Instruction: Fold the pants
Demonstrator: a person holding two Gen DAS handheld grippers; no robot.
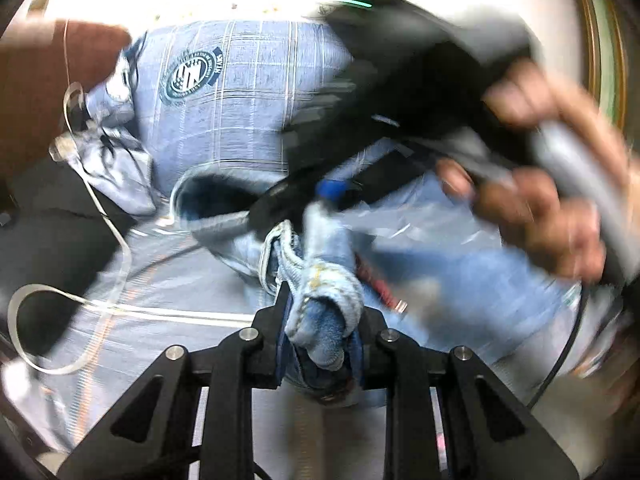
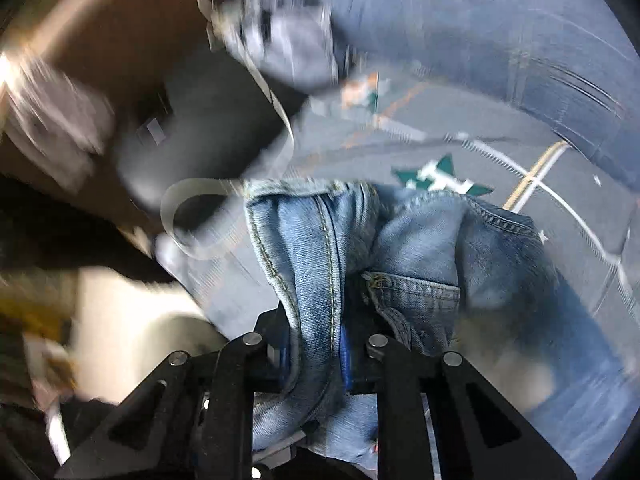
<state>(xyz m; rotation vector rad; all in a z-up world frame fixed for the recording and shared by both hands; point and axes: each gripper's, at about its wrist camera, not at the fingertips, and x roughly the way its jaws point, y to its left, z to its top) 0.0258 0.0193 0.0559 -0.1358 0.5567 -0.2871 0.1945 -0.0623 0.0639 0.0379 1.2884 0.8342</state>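
Grippers (image 1: 320, 336) (image 2: 316, 344) clamp jeans (image 2: 400, 240).

A round dark-teal crest (image 1: 191, 76) is printed on the pale blue checked pillow (image 1: 248, 92) in the left wrist view. Lettering runs around the ring of the crest and a short word stands on a small banner at its right edge, but the print is too small and blurred to read with certainty. In the right wrist view a green-and-white emblem (image 2: 440, 178) stands on the grey-blue bedsheet (image 2: 400, 136); its block shapes resemble letters but cannot be read. No other text, number or label is legible.
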